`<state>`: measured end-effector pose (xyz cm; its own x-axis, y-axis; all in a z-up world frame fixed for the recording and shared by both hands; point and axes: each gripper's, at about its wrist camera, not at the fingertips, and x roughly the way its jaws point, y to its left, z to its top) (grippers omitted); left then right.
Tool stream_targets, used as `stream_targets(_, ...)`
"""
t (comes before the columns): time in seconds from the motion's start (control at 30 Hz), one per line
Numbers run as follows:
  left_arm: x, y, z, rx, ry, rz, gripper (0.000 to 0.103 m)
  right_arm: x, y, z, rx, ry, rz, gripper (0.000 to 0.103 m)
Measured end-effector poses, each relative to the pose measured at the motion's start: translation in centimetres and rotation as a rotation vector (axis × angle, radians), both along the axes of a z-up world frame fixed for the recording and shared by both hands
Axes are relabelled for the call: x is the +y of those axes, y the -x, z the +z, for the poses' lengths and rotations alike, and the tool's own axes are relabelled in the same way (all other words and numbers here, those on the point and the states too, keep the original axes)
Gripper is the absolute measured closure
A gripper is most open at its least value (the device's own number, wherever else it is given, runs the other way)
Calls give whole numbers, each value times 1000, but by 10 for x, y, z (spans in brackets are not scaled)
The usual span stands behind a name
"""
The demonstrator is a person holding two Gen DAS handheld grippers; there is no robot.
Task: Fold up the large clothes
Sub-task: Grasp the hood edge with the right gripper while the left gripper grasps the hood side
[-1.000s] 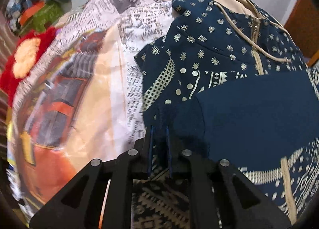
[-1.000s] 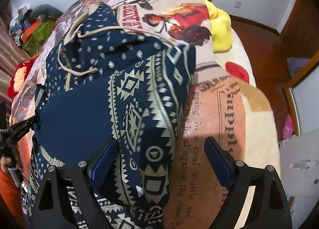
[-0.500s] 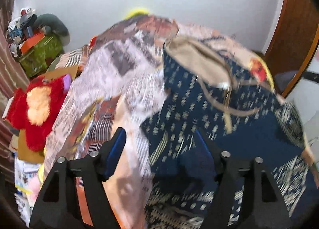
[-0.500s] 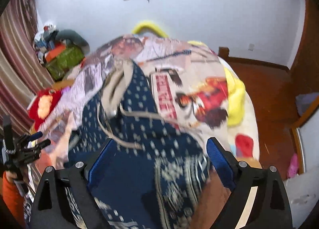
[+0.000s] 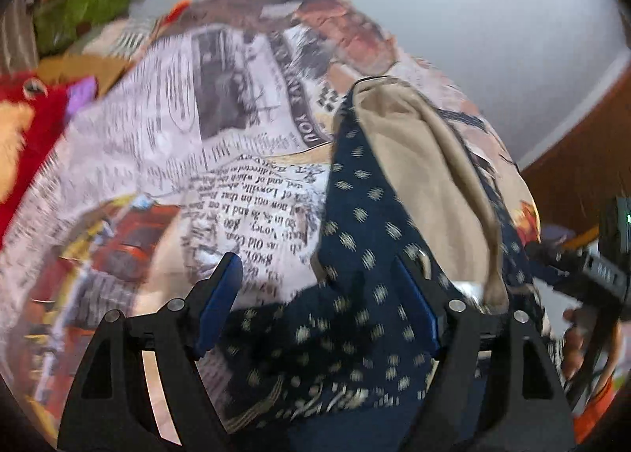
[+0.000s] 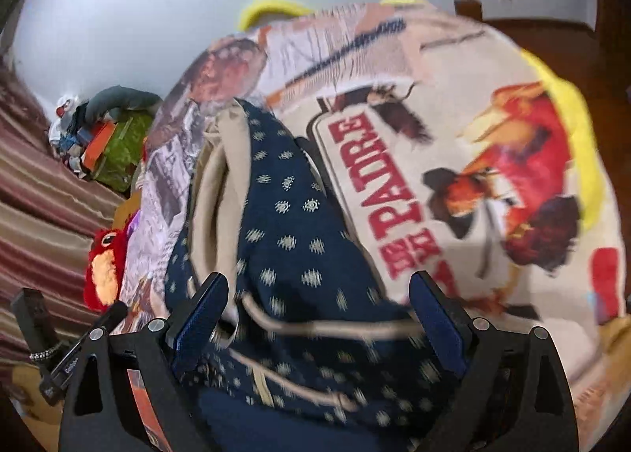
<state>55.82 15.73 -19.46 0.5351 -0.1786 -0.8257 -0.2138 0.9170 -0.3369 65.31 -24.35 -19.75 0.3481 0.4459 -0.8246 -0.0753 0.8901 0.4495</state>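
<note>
A navy patterned hoodie (image 5: 366, 255) with a beige-lined hood (image 5: 426, 176) lies on the printed bedspread (image 5: 221, 129). My left gripper (image 5: 319, 294) is open and empty, its jaws standing over the hoodie's left side below the hood. In the right wrist view the hoodie (image 6: 292, 239) shows its hood (image 6: 217, 192) and beige drawcords (image 6: 327, 328). My right gripper (image 6: 319, 322) is open and empty, its jaws over the cords and chest. The right gripper's body shows at the right edge of the left wrist view (image 5: 587, 274).
A red plush toy (image 5: 23, 129) lies at the bed's left edge, also in the right wrist view (image 6: 104, 266). A pile of bags and a green bundle (image 6: 114, 144) sits by the far wall. A yellow pillow (image 6: 579, 129) lies on the right. Striped curtain (image 6: 35, 192) hangs left.
My left gripper let go of the hoodie and opened. Both grippers moved forward along the hoodie towards the hood, which is now close in front of them.
</note>
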Motion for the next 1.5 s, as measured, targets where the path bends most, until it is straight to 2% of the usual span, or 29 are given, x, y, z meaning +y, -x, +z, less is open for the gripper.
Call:
stream_targets(0.17, -4, -28, -26, 32, 91, 4, 26, 34, -23, -19, -10, 29, 43, 11)
stream_targets(0.23, -7, -34, -34, 41, 133, 10, 33, 44, -26, -17, -49, 37, 50, 11)
stream_targets(0.27, -10, -36, -35, 37, 141, 15, 33, 50, -27, -16, -64, 27, 60, 13)
stream_targets(0.3, -14, -36, -34, 18, 137, 23, 36, 54, -27, -15, -72, 19, 68, 19)
stream_targets(0.33, -18, -36, -32, -2, 134, 17, 48, 59, -27, -14, -82, 16, 77, 31)
stream_targets(0.37, -23, -37, -30, -11, 124, 6, 54, 63, -26, -14, -91, 16, 88, 37)
stream_targets(0.4, -28, -37, -28, -16, 117, -15, 71, 67, -25, -13, -99, 24, 102, 47)
stream_targets(0.43, -36, -37, -25, -17, 112, -49, 82, 73, -21, -13, -118, 44, 120, 58)
stream_targets(0.47, -41, -36, -22, -21, 91, -61, 85, 75, -18, -12, -135, 61, 142, 63)
stream_targets(0.5, -46, -34, -17, -26, 66, -75, 92, 76, -15, -11, -152, 75, 161, 71)
stream_targets(0.53, -52, -29, -9, -36, 41, -110, 93, 78, -10, -9, -175, 90, 181, 78)
stream_targets(0.57, -54, -25, -3, -45, 36, -127, 94, 77, -7, -8, -182, 90, 190, 81)
stream_targets(0.63, -59, -9, 17, -80, 42, -173, 95, 70, 2, 0, -189, 55, 209, 86)
stream_targets(0.73, -67, 20, 43, -115, 17, -248, 95, 56, 20, 17, -219, 28, 230, 88)
stream_targets(0.87, -77, 60, 61, -106, 5, -338, 95, 43, 57, 35, -239, 22, 282, 88)
stream_targets(1.0, -86, 98, 53, -28, -4, -397, 95, 33, 106, 39, -222, 33, 338, 87)
stream_targets(1.1, -92, 122, 34, 30, -50, -411, 94, 28, 136, 33, -208, 100, 346, 87)
stream_targets(1.2, -93, 143, 12, 94, -61, -403, 93, 23, 161, 19, -137, 157, 361, 86)
stream_targets(1.3, -92, 161, -5, 154, -90, -390, 83, 19, 173, 2, -22, 201, 364, 84)
stream_targets(1.37, -89, 171, -9, 166, -98, -382, 78, 14, 182, 0, -11, 217, 352, 84)
stream_targets(1.5, -77, 187, 1, 154, -117, -355, 58, 8, 193, 9, -33, 258, 355, 83)
